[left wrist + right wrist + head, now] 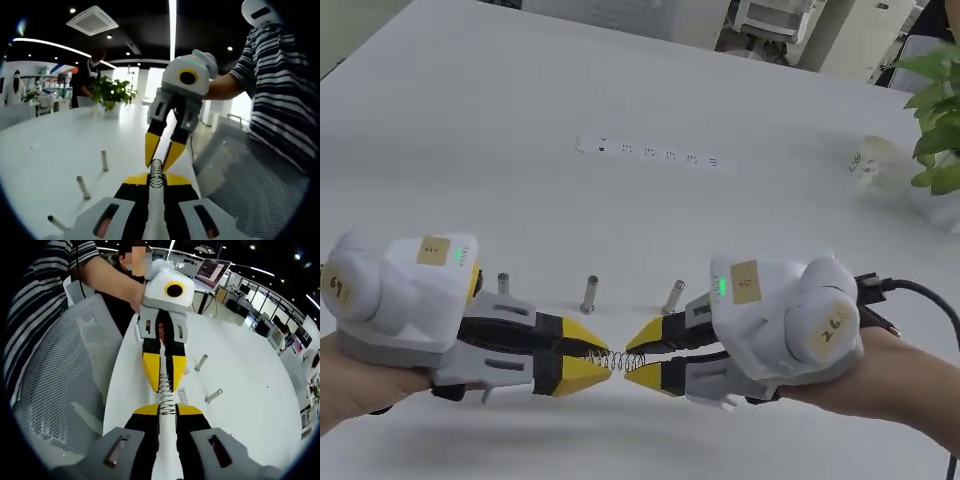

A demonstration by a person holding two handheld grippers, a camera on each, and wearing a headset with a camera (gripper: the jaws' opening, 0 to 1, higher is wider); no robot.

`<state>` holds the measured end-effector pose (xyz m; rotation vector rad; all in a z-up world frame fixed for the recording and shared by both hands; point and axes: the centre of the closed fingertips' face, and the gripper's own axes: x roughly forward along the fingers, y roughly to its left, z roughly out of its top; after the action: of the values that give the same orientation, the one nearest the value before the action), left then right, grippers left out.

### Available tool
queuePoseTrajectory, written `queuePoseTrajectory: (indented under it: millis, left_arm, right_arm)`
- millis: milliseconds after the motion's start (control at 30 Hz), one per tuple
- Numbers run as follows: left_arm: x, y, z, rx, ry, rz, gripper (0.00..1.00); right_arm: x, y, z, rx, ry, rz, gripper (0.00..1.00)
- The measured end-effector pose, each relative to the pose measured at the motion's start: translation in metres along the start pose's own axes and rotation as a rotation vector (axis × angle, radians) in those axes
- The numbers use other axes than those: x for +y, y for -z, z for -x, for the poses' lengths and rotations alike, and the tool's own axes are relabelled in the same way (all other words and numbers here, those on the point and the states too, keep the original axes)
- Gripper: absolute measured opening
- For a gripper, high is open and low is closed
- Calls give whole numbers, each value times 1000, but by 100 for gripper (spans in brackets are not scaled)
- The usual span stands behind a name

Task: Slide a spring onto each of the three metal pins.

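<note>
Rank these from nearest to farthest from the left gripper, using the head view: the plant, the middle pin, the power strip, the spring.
From the left gripper:
1. spring, right at its jaw tips.
2. middle pin, standing just beyond the jaws.
3. power strip, farther back, mid-table.
4. plant, at the far right edge.

The spring (pixel 617 359) is thin, shiny metal wire, and the pins (pixel 589 293) are dull grey metal. The left gripper (pixel 598 360) and right gripper (pixel 638 362) have smooth, glossy white plastic shells. The table (pixel 620 200) is matt white.
</note>
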<state>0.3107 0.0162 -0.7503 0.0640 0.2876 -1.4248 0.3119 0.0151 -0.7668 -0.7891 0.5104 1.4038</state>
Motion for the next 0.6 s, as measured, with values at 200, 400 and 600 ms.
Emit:
queuePoseTrajectory:
  millis: [200,400,600]
  left_arm:
    - [-2,-1,-1,-2,12,1,2]
    - [-2,0,-1,5,19,4,2]
    - [-2,9,-4,39,18,2,2]
  right_arm:
    - [1,8,3,-8,-4,-25,11]
    - [3,6,3,-23,-1,-17,8]
    - [5,5,4,-9,-1,25,7]
